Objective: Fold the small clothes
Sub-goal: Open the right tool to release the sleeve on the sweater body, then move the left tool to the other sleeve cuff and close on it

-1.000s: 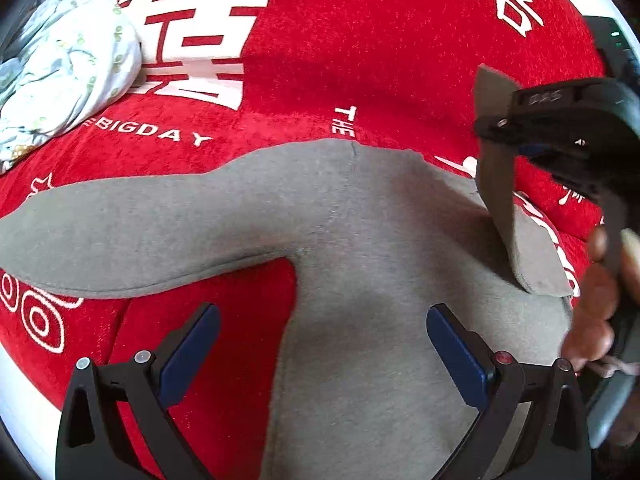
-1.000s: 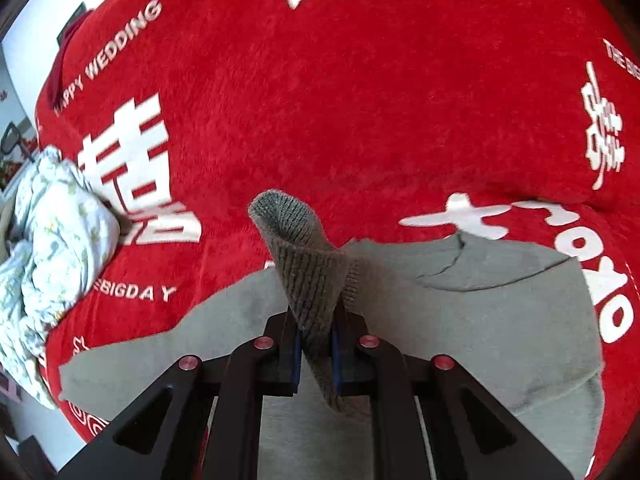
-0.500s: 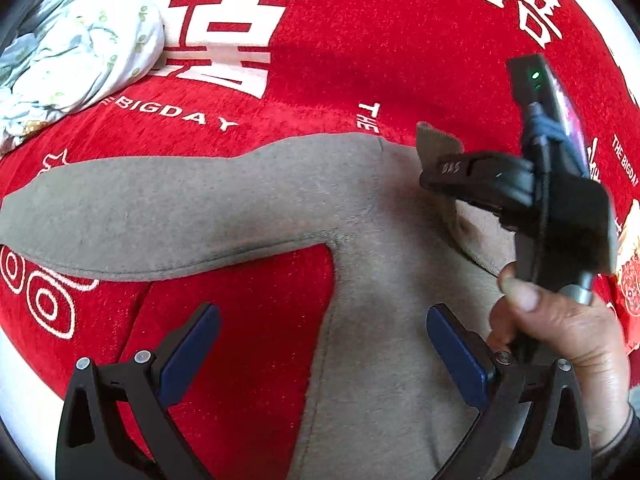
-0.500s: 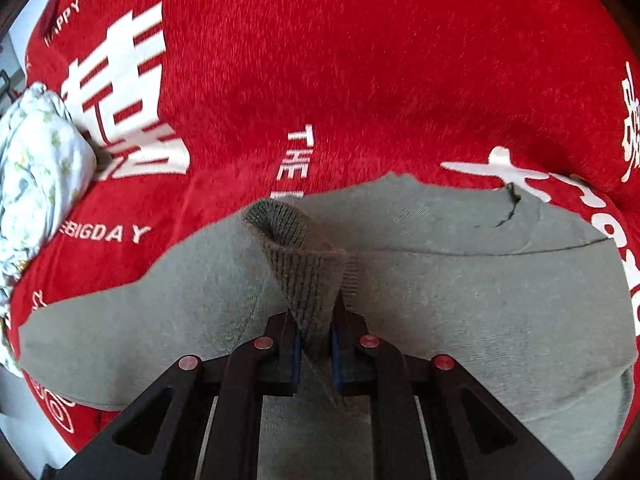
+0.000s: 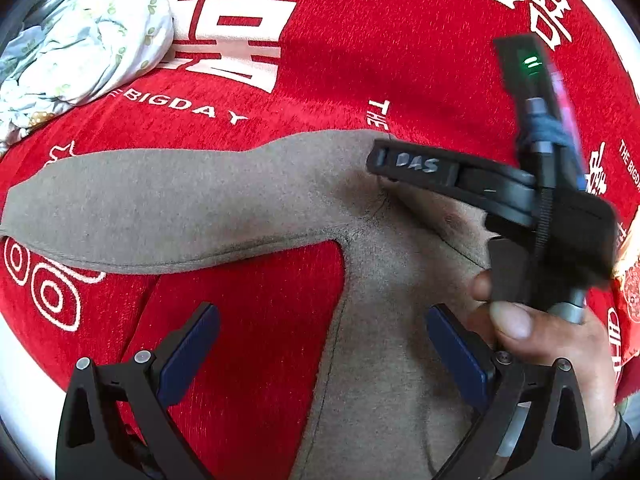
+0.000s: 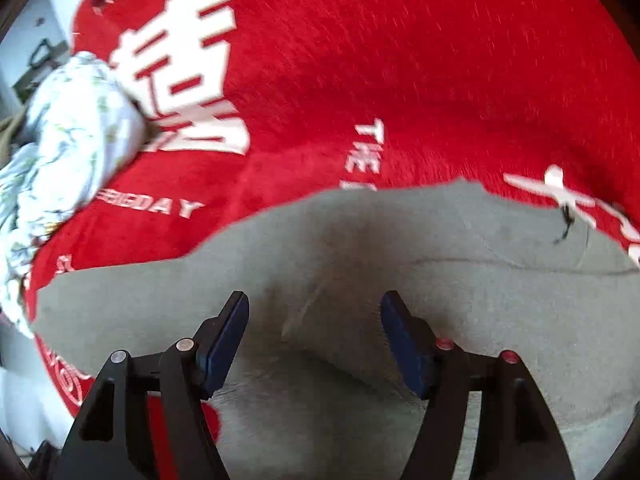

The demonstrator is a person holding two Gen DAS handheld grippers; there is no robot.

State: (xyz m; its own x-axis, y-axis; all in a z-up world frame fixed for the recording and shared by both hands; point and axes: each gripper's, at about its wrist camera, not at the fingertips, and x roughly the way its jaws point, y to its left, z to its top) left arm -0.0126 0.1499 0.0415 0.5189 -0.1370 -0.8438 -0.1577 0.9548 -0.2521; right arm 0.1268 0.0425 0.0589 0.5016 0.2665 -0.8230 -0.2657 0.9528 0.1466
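Note:
A grey long-sleeved knit top [image 5: 384, 320] lies flat on a red cloth with white lettering [image 5: 360, 40]. Its left sleeve [image 5: 160, 208] stretches out to the left. Its right sleeve is folded over onto the body near the shoulder [image 6: 320, 320]. My left gripper [image 5: 320, 344] is open and empty, low over the armpit and side seam. My right gripper [image 6: 316, 320] is open and empty just above the folded sleeve; in the left wrist view it [image 5: 384, 160] hovers over the shoulder.
A crumpled white floral garment [image 5: 80, 48] lies at the far left on the red cloth; it also shows in the right wrist view [image 6: 72, 140]. The white edge of the surface [image 5: 20, 380] runs along the lower left.
My right gripper carried the sleeve cuff leftward over the body, lowered it, then opened and let it go. The sleeve now lies on the top. My left gripper stayed open.

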